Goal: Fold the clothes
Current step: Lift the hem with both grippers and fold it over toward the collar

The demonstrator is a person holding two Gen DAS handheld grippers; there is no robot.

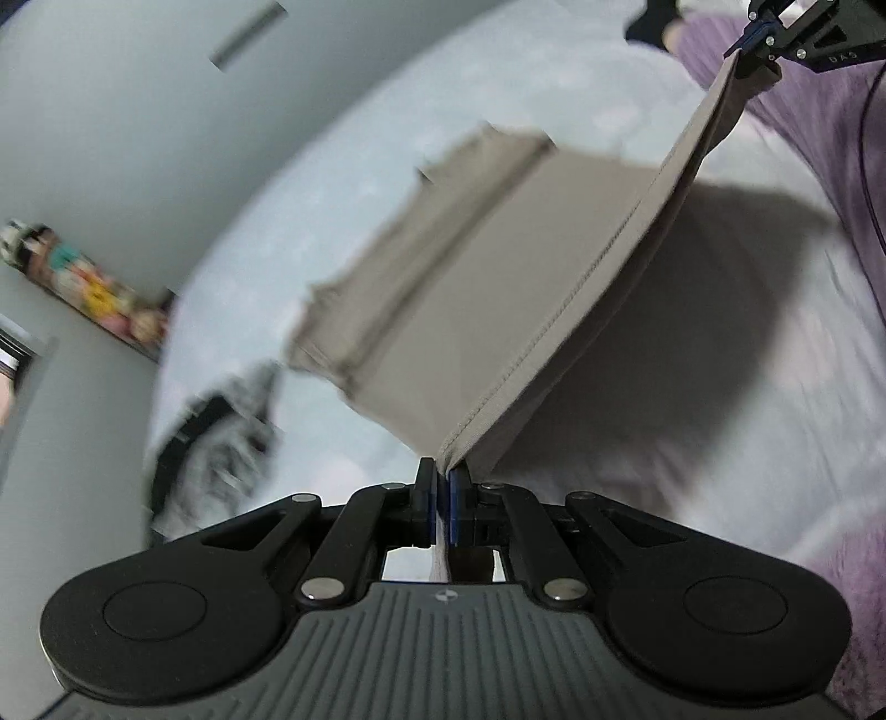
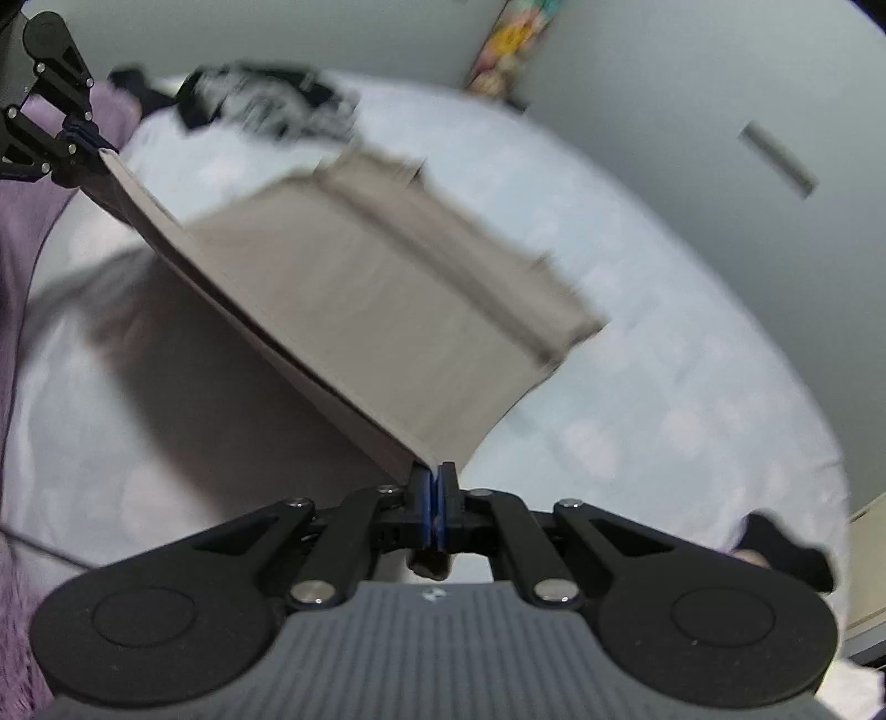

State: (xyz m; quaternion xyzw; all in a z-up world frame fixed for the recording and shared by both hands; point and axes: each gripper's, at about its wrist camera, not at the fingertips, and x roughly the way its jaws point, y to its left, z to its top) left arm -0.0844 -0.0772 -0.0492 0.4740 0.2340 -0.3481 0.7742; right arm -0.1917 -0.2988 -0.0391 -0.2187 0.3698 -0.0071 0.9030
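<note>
A beige garment hangs lifted above the pale blue bed sheet, held taut along its hemmed edge between both grippers. My left gripper is shut on one corner of that edge. The right gripper shows at the top right of the left wrist view, clamped on the other corner. In the right wrist view, the right gripper is shut on the beige garment, and the left gripper grips the far corner at upper left. The free end of the garment sags toward the sheet and is blurred.
A black and white piece of clothing lies on the sheet, also seen as a dark heap. A purple blanket borders the bed. A colourful patterned strip leans on the grey wall. A dark object sits at the bed edge.
</note>
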